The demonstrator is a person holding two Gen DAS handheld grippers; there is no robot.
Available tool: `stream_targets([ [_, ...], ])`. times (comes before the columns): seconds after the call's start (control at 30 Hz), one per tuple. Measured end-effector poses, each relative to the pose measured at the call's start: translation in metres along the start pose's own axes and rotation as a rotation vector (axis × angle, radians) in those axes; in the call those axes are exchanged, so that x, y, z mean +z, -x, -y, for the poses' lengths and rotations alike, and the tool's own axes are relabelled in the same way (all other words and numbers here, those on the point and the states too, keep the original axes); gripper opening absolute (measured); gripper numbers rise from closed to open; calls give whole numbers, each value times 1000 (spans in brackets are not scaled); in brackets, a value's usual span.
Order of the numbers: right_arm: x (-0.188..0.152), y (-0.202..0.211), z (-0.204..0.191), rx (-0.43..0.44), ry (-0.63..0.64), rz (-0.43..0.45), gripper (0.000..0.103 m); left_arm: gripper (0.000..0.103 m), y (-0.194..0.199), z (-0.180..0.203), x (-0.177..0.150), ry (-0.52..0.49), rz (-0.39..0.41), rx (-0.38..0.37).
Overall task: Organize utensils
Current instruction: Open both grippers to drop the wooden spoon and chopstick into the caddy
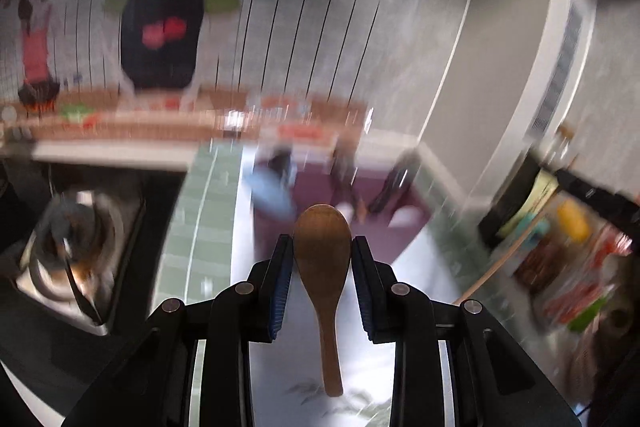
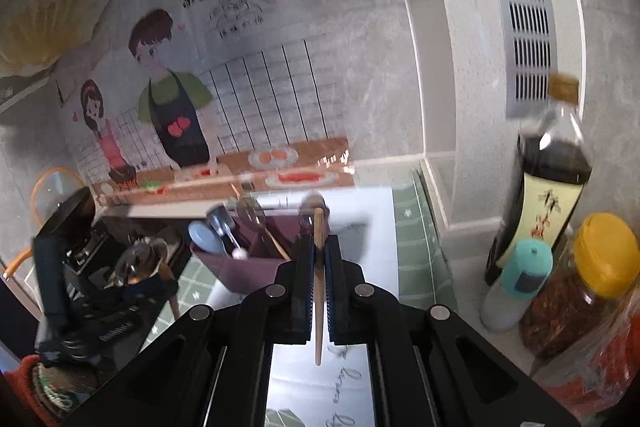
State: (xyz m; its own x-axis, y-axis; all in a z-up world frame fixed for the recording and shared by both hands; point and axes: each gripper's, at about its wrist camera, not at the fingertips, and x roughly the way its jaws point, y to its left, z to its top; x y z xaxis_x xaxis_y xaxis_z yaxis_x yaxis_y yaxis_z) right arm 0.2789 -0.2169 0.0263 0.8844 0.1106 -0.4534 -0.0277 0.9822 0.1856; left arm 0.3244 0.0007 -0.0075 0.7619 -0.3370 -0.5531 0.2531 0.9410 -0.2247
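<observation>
Wooden spoon clamped in left tongs; purple holder ahead, apparently clear.

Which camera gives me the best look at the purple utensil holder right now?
Right wrist view: the purple utensil holder is fairly sharp, with utensils standing in it. The left wrist view shows it only as a motion-blurred purple patch behind the wooden spoon.

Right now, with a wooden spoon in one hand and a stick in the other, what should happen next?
Probably carry the wooden spoon, pinched in the left gripper, forward to the purple holder and drop it in. Other utensils already stand there, and the holder lies just ahead.
</observation>
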Motion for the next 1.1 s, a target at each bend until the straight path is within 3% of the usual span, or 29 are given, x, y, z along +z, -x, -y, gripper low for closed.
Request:
stream_targets([
  [0.2,79,34,-41,13,123,191,5,31,57,17,96,-10,254,-98],
  [0.33,108,19,-57,23,163,206,5,31,40,17,130,-9,326,-93],
  [0.67,86,-82,-59,-1,152,-2,5,31,-61,-17,111,68,228,-71],
  [0.87,58,-127,-59,4,164,-131,6,32,-90,-25,79,67,133,-77],
  [0.97,40,-141,-51,41,125,-221,9,52,-94,-28,63,64,60,-41],
  [1.1,20,-125,-45,49,89,-217,13,68,-72,-27,47,65,37,-2],
])
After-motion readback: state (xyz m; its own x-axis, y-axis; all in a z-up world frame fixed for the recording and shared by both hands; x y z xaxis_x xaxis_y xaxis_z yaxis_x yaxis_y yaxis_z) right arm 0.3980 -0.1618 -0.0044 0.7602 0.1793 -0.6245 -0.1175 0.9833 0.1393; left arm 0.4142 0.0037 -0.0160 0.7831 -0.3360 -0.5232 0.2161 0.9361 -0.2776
